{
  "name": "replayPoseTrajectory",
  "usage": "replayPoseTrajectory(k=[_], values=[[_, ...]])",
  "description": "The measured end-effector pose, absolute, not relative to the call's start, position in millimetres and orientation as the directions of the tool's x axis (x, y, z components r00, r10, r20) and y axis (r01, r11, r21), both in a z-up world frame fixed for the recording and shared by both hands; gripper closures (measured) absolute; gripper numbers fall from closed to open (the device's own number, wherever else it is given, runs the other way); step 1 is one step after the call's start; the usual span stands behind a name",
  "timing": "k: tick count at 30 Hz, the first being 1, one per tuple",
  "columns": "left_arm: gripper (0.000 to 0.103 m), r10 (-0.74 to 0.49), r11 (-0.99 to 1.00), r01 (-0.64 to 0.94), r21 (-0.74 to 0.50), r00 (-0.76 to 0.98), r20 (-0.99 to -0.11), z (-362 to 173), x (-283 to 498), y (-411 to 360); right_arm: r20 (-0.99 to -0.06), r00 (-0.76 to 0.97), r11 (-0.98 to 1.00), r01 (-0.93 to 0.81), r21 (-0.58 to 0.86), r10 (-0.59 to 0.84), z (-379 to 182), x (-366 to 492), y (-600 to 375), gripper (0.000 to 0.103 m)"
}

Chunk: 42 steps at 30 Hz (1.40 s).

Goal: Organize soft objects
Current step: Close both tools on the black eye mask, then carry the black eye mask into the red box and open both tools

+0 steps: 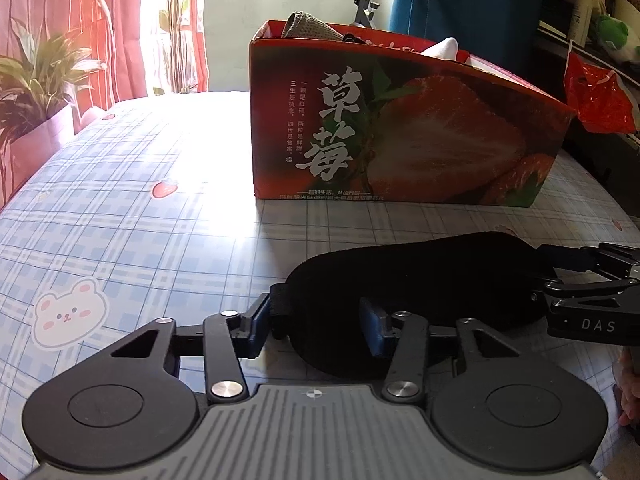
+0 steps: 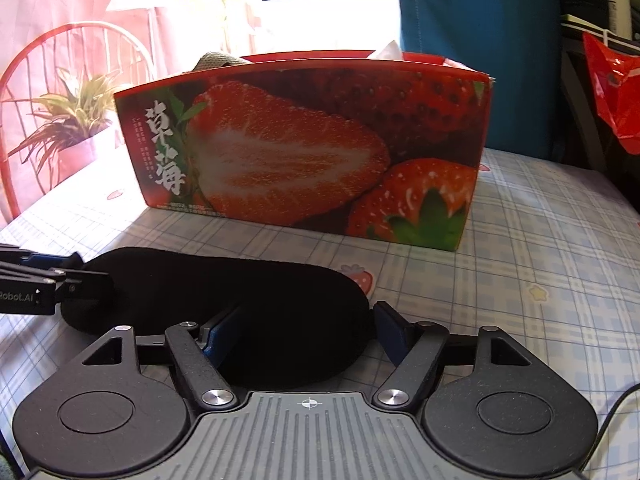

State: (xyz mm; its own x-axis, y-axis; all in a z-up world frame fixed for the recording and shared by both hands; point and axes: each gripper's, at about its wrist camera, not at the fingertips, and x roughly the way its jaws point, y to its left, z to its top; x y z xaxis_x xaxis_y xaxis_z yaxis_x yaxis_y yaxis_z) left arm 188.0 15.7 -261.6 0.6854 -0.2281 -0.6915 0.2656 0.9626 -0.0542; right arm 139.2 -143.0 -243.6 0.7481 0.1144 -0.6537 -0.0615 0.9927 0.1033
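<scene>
A black soft eye mask [image 1: 420, 280] lies on the table just in front of a red strawberry-print box [image 1: 400, 128]. My left gripper [image 1: 316, 324] is open, its blue-padded fingers either side of the mask's left end and strap. My right gripper [image 2: 308, 332] is open, its fingers either side of the mask's right end [image 2: 260, 304]. The box [image 2: 312, 148] holds a grey cloth [image 1: 308, 26] and something white [image 1: 444, 46]. Each gripper shows at the edge of the other's view.
The table has a blue plaid cloth [image 1: 140, 200] with bear and strawberry prints. A potted plant [image 1: 36, 92] and a red wire chair stand at the left. A red plastic bag [image 1: 600, 96] and a blue cloth are behind the box.
</scene>
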Motion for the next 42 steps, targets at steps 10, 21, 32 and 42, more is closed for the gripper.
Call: replayPoseTrajectory(k=[10, 21, 32, 42], values=[[0.062, -0.227, 0.962, 0.267, -0.052, 0.685, -0.693, -261.3, 188.2, 17.9, -0.642, 0.753, 0.989, -0.081, 0.127, 0.145, -240.7, 136.7, -144.0, 0.065], [0.088, -0.229, 0.966, 0.248, -0.068, 0.708, -0.668, -251.9, 184.7, 25.4, -0.604, 0.782, 0.983, -0.059, 0.175, 0.155, -228.1, 130.0, -147.8, 0.096], [0.092, -0.249, 0.962, 0.271, -0.025, 0.84, -0.482, -172.8, 180.8, 34.4, -0.432, 0.89, 0.976, -0.058, 0.21, 0.146, -160.7, 128.0, -167.9, 0.099], [0.093, -0.284, 0.958, 0.283, -0.055, 0.892, -0.351, -106.1, 223.5, 11.9, -0.327, 0.943, 0.996, -0.041, 0.075, 0.063, -94.7, 164.1, -176.4, 0.099]])
